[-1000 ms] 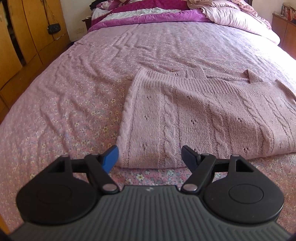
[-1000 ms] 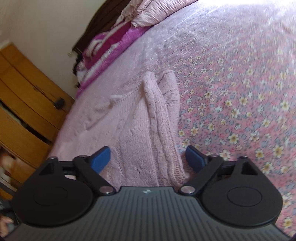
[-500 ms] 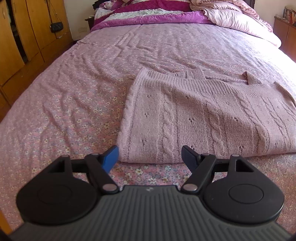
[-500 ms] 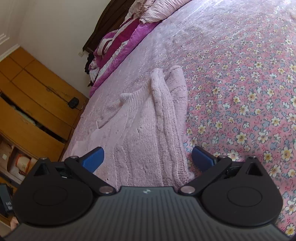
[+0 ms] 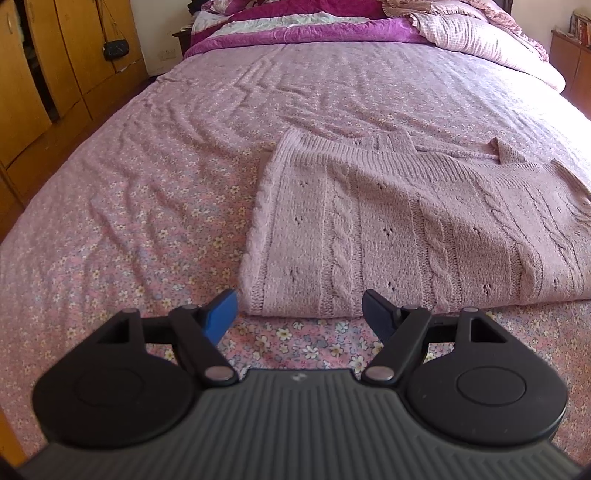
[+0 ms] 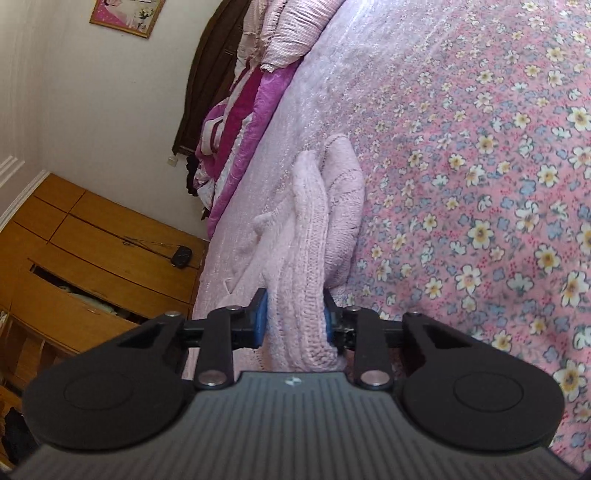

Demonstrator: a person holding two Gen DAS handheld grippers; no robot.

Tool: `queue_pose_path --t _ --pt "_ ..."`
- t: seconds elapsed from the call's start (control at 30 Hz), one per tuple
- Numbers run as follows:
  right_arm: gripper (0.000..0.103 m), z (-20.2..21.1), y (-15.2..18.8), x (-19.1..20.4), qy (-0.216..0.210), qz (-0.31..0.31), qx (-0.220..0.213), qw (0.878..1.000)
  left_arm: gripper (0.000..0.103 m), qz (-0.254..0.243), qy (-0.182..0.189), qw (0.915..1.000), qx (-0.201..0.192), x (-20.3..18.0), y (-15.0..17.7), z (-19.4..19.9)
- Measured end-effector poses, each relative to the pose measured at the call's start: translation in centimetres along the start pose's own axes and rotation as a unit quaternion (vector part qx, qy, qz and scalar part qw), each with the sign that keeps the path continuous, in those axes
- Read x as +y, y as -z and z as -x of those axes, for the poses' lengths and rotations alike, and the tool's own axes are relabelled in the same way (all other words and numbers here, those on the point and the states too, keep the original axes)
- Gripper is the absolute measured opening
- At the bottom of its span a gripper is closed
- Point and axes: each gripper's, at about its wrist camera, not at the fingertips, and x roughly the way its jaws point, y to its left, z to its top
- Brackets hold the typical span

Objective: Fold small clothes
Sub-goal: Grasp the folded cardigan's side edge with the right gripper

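Note:
A pink cable-knit sweater (image 5: 406, 229) lies folded on the floral bedspread (image 5: 147, 206). My left gripper (image 5: 299, 314) is open and empty, hovering just short of the sweater's near left corner. In the right wrist view my right gripper (image 6: 293, 319) is shut on a bunched edge of the sweater (image 6: 310, 236), with thick knit filling the space between its blue pads. The rest of the sweater runs away from the jaws across the bed.
A magenta and white quilt (image 5: 306, 26) and a pink checked pillow (image 5: 472, 40) lie at the head of the bed. Wooden wardrobes (image 5: 44, 74) stand along the left side, with a small black pouch (image 5: 116, 50) hanging on one. A framed picture (image 6: 127, 14) hangs on the wall.
My right gripper has closed on the sweater's edge; it was open around it before. My left gripper has drawn back slightly from the sweater's near edge and stays open.

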Motion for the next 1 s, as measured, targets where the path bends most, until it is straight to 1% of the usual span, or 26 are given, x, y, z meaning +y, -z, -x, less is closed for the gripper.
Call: queue_pose_path --t 0.1,0.17,0.2,0.27,0.3,0.33,0.37,0.4,0.53,0.57,0.6,0.63,0.7,0.73,0.8,0.93,1.0 --pt "0.030 0.3 -0.2 0.4 -0.025 0.002 -0.007 1.000 0.076 -0.001 -0.001 1.0000 0.002 0.0 0.0 -0.1" --pt "0.030 0.1 -0.2 1.2 -0.031 0.012 -0.006 0.999 0.076 -0.001 -0.002 1.0000 0.003 0.1 0.0 -0.2" --pt "0.030 0.0 -0.3 1.4 -0.029 0.016 -0.005 0.999 0.076 0.000 -0.002 1.0000 0.003 0.1 0.0 -0.2" --pt "0.034 -0.2 -0.3 1.7 -0.007 0.018 -0.009 1.000 0.076 0.002 0.001 1.0000 0.003 0.2 0.1 -0.2" --pt "0.047 -0.2 -0.3 1.8 0.008 0.017 -0.015 1.000 0.076 0.002 0.001 1.0000 0.002 0.2 0.1 -0.2" --pt "0.065 -0.2 -0.2 1.7 0.025 0.017 -0.021 0.999 0.076 0.001 0.001 1.0000 0.003 0.2 0.1 -0.2" --pt "0.072 -0.2 -0.1 1.6 0.033 0.017 -0.030 0.999 0.076 0.000 0.001 1.0000 0.003 0.2 0.1 -0.2" --pt "0.075 -0.2 0.0 1.3 0.029 0.020 -0.035 0.999 0.076 -0.002 0.000 1.0000 0.003 0.1 0.1 -0.3" --pt "0.075 -1.1 0.0 1.4 0.029 0.039 -0.025 0.998 0.076 -0.001 -0.001 1.0000 0.004 0.2 0.1 -0.4" --pt "0.074 -1.3 0.0 1.5 0.029 0.039 -0.025 0.998 0.076 0.001 -0.001 1.0000 0.004 0.3 0.1 -0.4" --pt "0.068 -1.4 -0.1 1.4 0.026 0.036 -0.026 0.999 0.076 0.002 -0.001 1.0000 0.005 0.3 0.1 -0.4" --pt "0.048 -1.5 -0.1 1.4 0.025 0.030 -0.030 0.999 0.076 0.002 -0.001 1.0000 0.005 0.4 0.2 -0.4" --pt "0.025 -1.4 -0.2 1.4 0.024 0.026 -0.043 0.998 0.076 0.000 -0.005 1.0000 0.006 0.5 0.1 -0.4" --pt "0.022 -1.2 -0.3 1.6 0.019 0.030 -0.050 0.998 0.076 -0.003 -0.006 1.0000 0.006 0.6 0.1 -0.4" --pt "0.021 -1.1 -0.3 2.5 0.013 0.047 -0.056 0.997 0.076 -0.006 -0.007 0.9999 0.007 0.9 -0.1 -0.3" --pt "0.020 -1.5 -0.4 4.5 -0.015 0.064 -0.055 0.996 0.076 0.003 0.001 0.9999 0.016 1.9 -0.7 -0.4" --pt "0.020 -2.0 -0.6 5.5 -0.022 0.072 -0.053 0.996 0.076 0.005 -0.002 0.9998 0.017 2.3 -1.0 -0.4"
